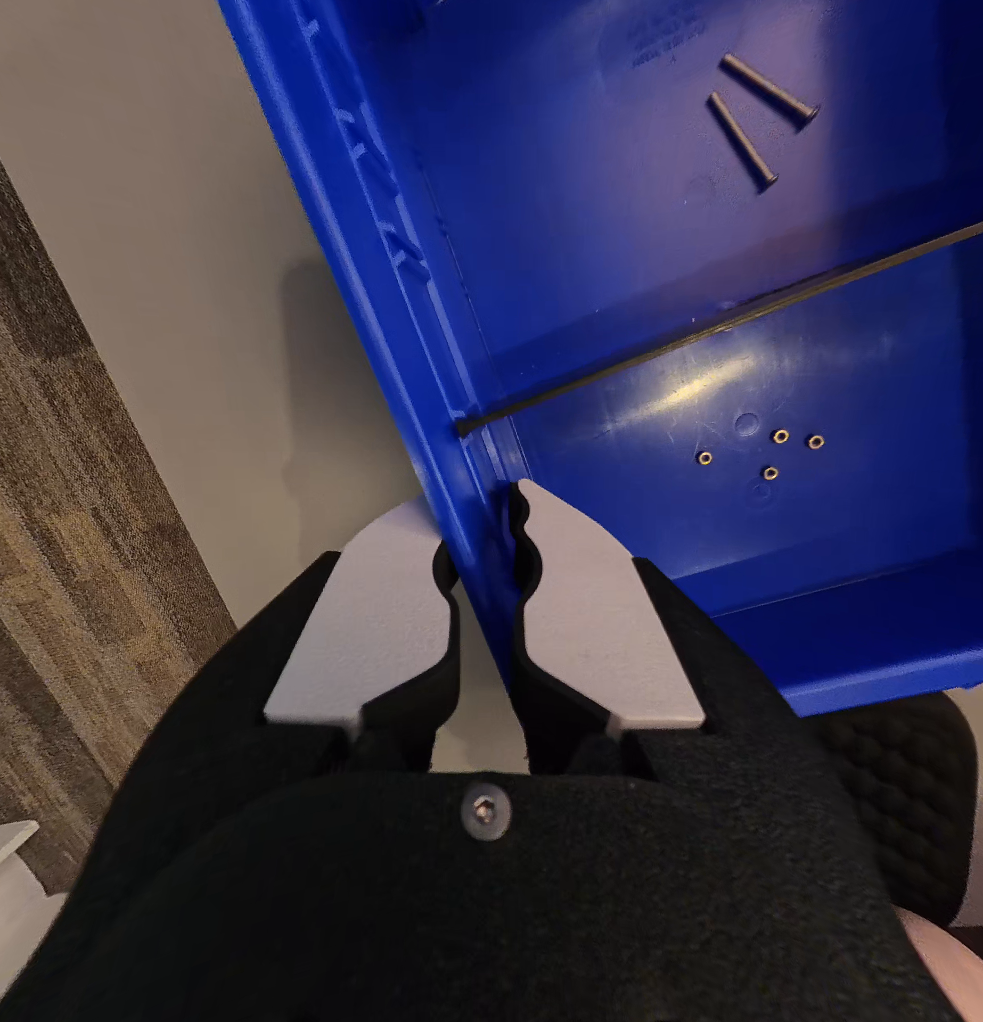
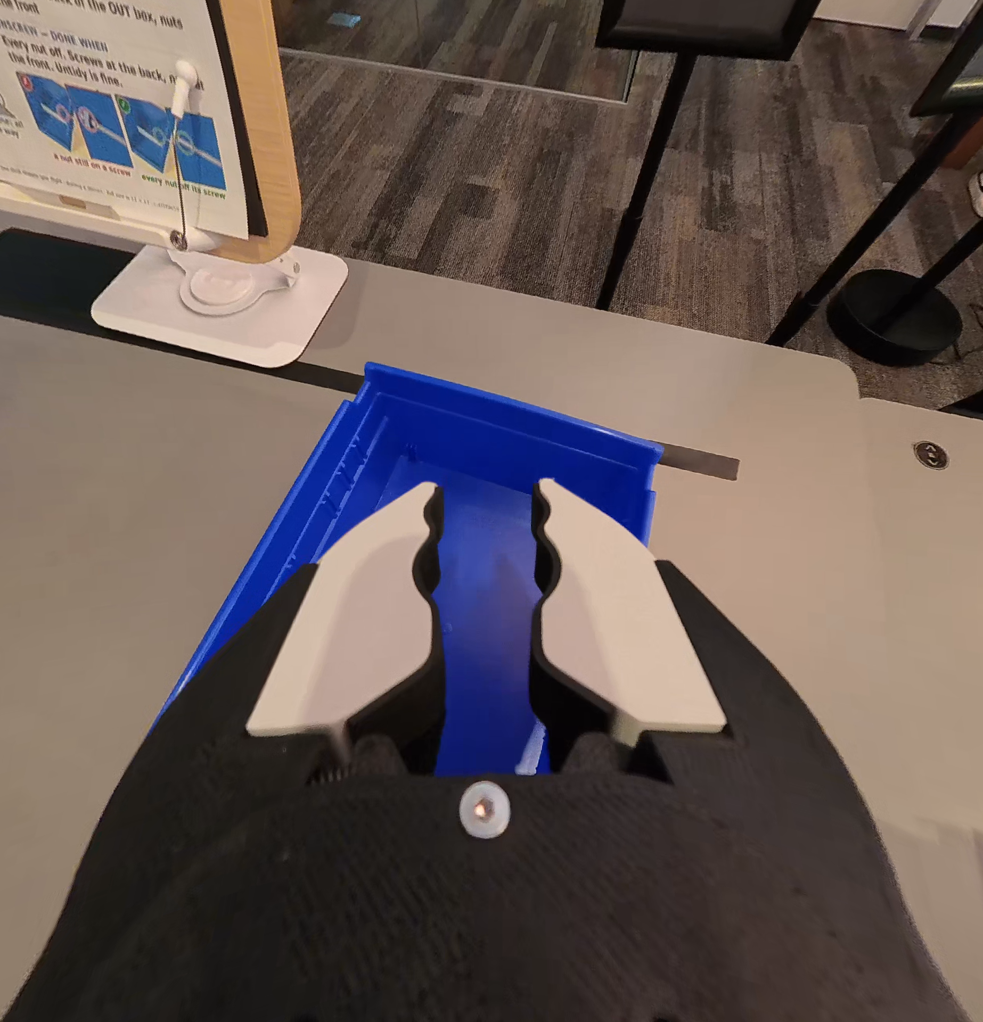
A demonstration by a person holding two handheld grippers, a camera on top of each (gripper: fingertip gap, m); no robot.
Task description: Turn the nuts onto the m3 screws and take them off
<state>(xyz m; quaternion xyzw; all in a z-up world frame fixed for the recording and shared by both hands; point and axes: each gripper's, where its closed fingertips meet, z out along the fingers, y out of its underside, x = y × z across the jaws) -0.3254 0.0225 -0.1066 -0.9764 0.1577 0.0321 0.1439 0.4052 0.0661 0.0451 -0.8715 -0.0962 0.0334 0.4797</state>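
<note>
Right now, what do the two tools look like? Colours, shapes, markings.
They look identical. The left tool and right tool each have a matte black, grainy body that widens toward the camera. Each has two pale grey fingers with curved outer edges, lined inside with wavy black pads. A silver screw in a pale washer sits centred on each body. No cables or sleeves are visible.

You're in an office-like workroom: a grey surface [image 2: 533,343] stands on patterned carpet tiles [image 2: 478,166], an instruction sheet on a white stand [image 2: 218,298] sits at 10 o'clock, and black floor-stand poles with a round base [image 2: 893,318] rise at 2 o'clock.
</note>
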